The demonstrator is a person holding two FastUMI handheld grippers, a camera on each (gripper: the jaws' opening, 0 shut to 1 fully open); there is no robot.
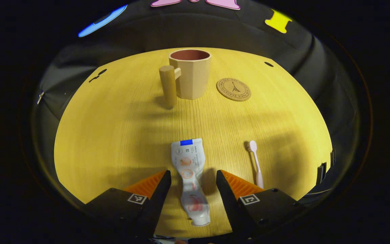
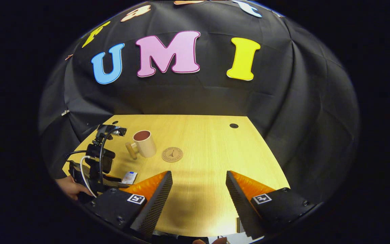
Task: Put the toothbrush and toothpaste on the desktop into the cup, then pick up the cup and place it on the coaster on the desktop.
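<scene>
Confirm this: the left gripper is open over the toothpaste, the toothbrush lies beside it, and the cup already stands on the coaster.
Wrong on the cup: in the left gripper view it stands on the bare desktop beside the coaster, not on it. The rest holds.

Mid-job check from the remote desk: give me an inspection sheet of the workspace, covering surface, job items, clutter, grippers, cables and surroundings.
Surface: wooden desktop, with small dark holes near its far edge.
Cup: upright, empty as far as seen, handle toward the left in the left gripper view.
Coaster: bare, beside the cup, apart from it.
Toothpaste: flat on the desktop, lying between the open fingers of the left gripper, not gripped.
Toothbrush: flat on the desktop, right of the toothpaste.
Clutter: nothing seen.
Right gripper: open, holding nothing, above the desktop.
Cables: white and black leads on the left gripper.
Surroundings: black cloth wall.
</scene>
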